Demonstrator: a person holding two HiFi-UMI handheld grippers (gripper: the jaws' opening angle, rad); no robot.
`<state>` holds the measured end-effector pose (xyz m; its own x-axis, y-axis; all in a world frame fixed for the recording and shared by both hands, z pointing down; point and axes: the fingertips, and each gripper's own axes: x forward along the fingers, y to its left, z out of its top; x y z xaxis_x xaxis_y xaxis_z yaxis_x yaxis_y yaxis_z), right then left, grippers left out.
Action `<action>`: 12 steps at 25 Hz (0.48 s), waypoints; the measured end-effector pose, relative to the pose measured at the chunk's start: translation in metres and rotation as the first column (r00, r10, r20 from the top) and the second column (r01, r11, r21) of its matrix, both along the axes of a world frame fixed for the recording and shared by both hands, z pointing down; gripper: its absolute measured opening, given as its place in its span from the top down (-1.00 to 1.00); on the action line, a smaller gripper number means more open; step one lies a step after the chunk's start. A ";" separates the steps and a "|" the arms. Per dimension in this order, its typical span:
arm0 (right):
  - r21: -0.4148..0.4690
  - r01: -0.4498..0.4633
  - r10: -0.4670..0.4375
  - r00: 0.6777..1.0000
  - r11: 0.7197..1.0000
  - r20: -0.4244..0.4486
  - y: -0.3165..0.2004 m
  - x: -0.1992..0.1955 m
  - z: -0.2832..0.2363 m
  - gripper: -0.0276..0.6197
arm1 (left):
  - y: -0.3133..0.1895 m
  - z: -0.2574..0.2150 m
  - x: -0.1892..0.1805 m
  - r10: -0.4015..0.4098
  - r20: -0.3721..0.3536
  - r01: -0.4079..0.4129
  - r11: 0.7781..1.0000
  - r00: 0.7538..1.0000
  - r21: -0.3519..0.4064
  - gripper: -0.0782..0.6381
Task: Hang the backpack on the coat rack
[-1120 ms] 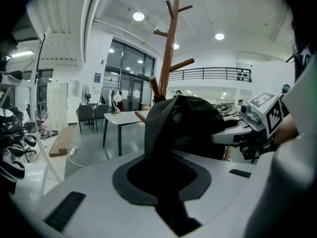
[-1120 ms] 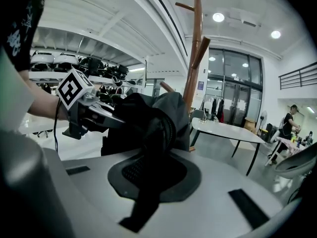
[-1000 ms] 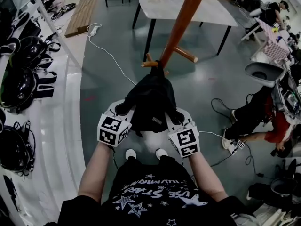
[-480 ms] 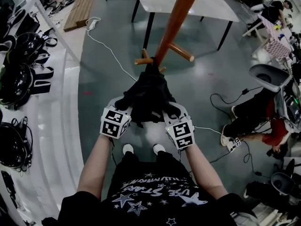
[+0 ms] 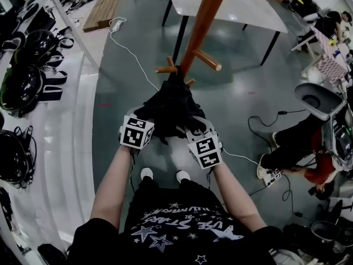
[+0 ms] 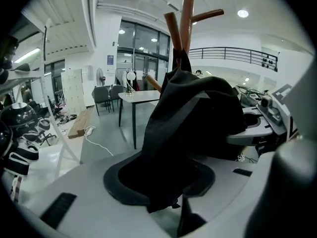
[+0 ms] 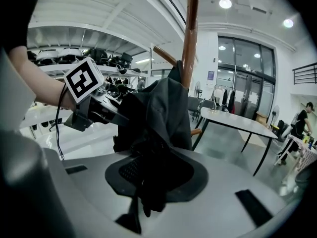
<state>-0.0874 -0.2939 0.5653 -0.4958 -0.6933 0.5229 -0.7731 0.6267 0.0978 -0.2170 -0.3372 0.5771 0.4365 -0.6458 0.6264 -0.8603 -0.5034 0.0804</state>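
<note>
A black backpack [image 5: 171, 106] hangs against the brown wooden coat rack [image 5: 201, 26], its top drawn up to the short pegs [image 5: 207, 61]. My left gripper [image 5: 145, 116] is at the bag's left side and my right gripper [image 5: 192, 128] at its right. In the left gripper view the backpack [image 6: 198, 118] drapes slack into the left gripper [image 6: 163, 182], whose jaws are opening around the fabric. In the right gripper view a bunched fold of the backpack [image 7: 158, 113] sits pinched in the right gripper [image 7: 156, 180], whose jaws are also opening. The rack pole [image 7: 189, 33] rises behind it.
A white table [image 5: 242, 4] stands beyond the rack. Shelving with dark helmets [image 5: 22, 84] lines the left. A white cable [image 5: 132, 65] crosses the grey floor. A person [image 5: 298, 142] sits low at the right beside cables and equipment.
Both grippers have sunk a little with the backpack, and the bag's top now sits close under the rack's pegs. Its fabric looks looser between the jaws.
</note>
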 end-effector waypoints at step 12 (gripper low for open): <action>-0.033 0.194 -0.191 0.979 0.980 0.077 0.003 -0.012 0.002 0.11 | 0.002 -0.015 -0.009 -0.159 -0.031 0.160 0.986 0.987 0.045 -0.02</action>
